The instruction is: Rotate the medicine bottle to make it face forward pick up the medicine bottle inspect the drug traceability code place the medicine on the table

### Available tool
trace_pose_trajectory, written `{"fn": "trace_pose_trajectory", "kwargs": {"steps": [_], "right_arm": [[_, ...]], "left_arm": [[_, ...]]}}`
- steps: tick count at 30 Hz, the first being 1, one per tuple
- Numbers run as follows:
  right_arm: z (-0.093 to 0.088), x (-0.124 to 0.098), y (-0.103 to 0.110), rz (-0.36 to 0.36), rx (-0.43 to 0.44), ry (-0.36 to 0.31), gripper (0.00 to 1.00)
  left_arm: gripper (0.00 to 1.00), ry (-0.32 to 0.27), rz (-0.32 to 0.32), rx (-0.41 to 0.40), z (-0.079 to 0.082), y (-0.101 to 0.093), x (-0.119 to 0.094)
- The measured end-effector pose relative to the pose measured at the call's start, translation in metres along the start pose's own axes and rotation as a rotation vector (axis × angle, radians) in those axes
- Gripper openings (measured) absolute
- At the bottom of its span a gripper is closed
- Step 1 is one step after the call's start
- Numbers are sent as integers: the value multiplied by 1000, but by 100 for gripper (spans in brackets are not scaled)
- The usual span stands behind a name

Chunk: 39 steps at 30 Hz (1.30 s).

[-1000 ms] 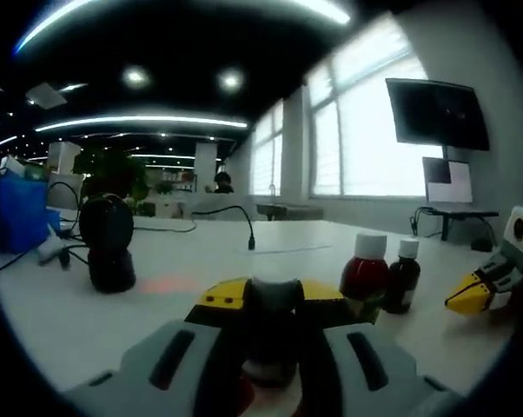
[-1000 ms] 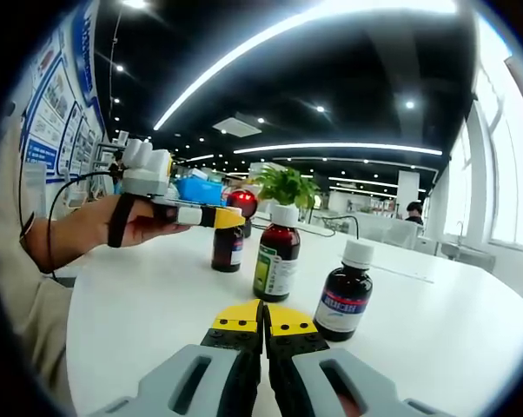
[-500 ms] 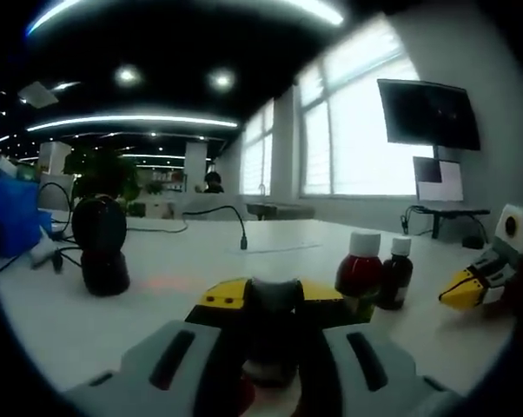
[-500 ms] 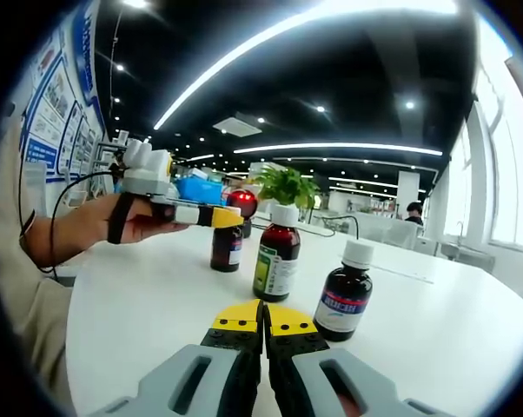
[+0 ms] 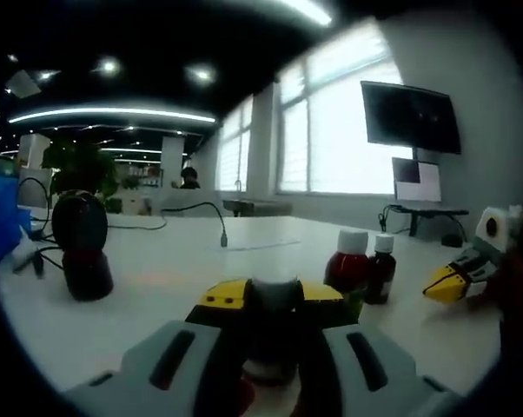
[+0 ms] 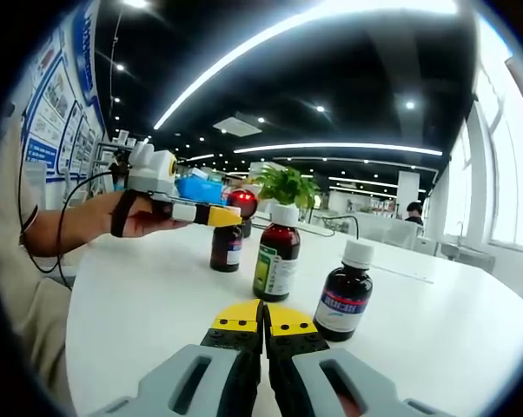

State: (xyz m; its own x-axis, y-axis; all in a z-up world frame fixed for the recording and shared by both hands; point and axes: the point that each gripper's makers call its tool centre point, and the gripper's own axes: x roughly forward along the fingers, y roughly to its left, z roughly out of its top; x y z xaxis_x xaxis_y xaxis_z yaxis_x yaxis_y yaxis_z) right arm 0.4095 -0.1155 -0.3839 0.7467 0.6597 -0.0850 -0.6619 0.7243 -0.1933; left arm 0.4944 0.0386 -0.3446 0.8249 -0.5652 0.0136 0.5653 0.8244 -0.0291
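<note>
A dark brown medicine bottle (image 6: 227, 248) stands on the white table (image 6: 140, 304). A hand holds my left gripper (image 6: 207, 215), which is shut on the bottle's top. Between the yellow tips of my left gripper (image 5: 272, 300) the bottle's cap (image 5: 274, 287) shows. My right gripper (image 6: 263, 320) hovers low over the table, shut with nothing in it, and its yellow tip (image 5: 446, 283) enters the left gripper view. A red-brown bottle with a green label (image 6: 277, 254) and a dark bottle with a blue label (image 6: 343, 300) stand near it.
The same two bottles (image 5: 349, 262) (image 5: 381, 266) stand right of my left jaws. A black round device (image 5: 77, 245) with cables sits at the left. A potted plant (image 6: 286, 185) and a blue box (image 6: 199, 189) stand further back. A person's arm (image 6: 62, 230) lies along the table's left edge.
My left gripper has turned a little with the bottle's cap still in its jaws, so the left gripper view has swung to the right. The right gripper has not moved.
</note>
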Motion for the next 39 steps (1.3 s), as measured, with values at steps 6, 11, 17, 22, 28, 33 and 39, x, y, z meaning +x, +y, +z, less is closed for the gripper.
{"fn": "trace_pose_trajectory", "kwargs": {"steps": [6, 11, 17, 22, 28, 33, 39], "right_arm": [[0, 0, 0, 0, -1, 1, 0], [-1, 0, 0, 0, -2, 3, 0], [-1, 1, -1, 0, -2, 3, 0], [-1, 1, -1, 0, -2, 3, 0], [-1, 1, -2, 1, -1, 3, 0], [-1, 1, -3, 1, -1, 3, 0], [-2, 1, -4, 1, -1, 3, 0]], "left_arm": [[11, 3, -37, -5, 0, -1, 2], [11, 7, -88, -11, 0, -1, 4], [12, 20, -149, 2, 0, -4, 6], [12, 23, -194, -1, -1, -3, 7], [12, 25, -238, -2, -1, -3, 8], [12, 20, -250, 6, -1, -4, 8], [13, 13, -225, -23, 0, -1, 8]]}}
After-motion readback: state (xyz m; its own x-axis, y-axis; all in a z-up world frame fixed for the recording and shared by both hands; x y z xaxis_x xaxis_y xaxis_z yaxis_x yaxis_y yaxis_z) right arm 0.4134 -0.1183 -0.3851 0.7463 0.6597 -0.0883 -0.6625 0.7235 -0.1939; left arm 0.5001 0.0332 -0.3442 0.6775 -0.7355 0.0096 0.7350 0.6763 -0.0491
